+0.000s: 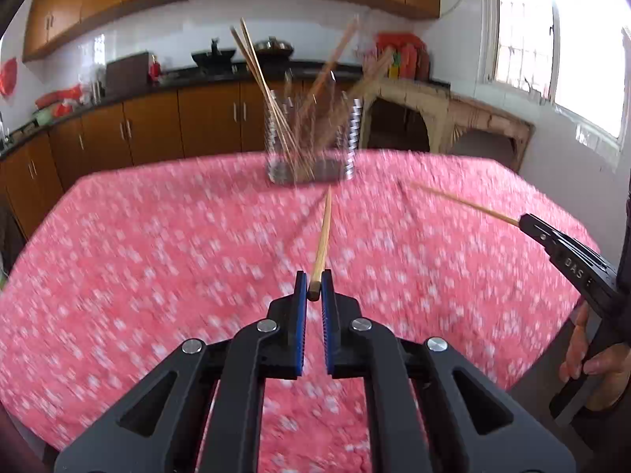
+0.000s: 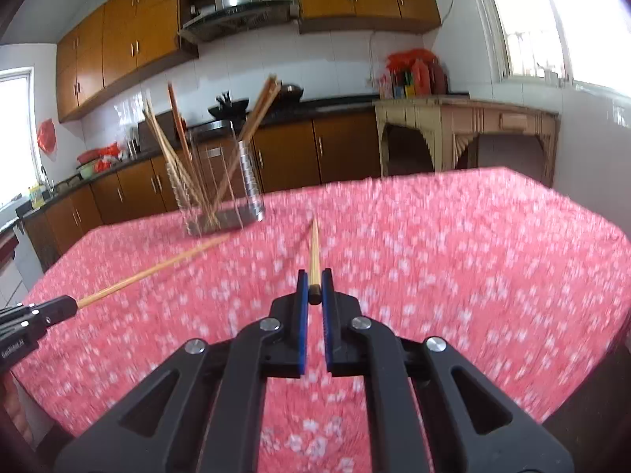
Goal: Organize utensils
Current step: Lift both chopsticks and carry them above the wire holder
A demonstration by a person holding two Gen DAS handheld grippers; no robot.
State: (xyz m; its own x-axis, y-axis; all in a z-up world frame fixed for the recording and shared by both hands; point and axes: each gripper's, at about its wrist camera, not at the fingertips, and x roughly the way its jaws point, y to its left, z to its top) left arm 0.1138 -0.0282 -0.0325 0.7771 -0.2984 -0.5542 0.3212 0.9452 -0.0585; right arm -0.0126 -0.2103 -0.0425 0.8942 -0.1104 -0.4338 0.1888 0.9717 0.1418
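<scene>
My left gripper [image 1: 314, 284] is shut on the thick end of a wooden chopstick [image 1: 323, 236] that points forward toward the wire utensil holder [image 1: 311, 146]. The holder stands at the far side of the table and holds several chopsticks leaning outward. My right gripper [image 2: 314, 284] is shut on another wooden chopstick [image 2: 314, 252], also pointing toward the holder [image 2: 221, 193]. Each gripper shows in the other's view: the right one [image 1: 524, 220] at the right with its chopstick [image 1: 465, 203], the left one [image 2: 73, 302] at the left with its chopstick [image 2: 154, 270]. Both are above the table, short of the holder.
The table wears a pink flowered cloth [image 1: 157, 256]. Behind it run brown kitchen cabinets and a dark counter [image 1: 177, 79] with a wok. A beige side table [image 2: 465, 134] stands at the right under a window.
</scene>
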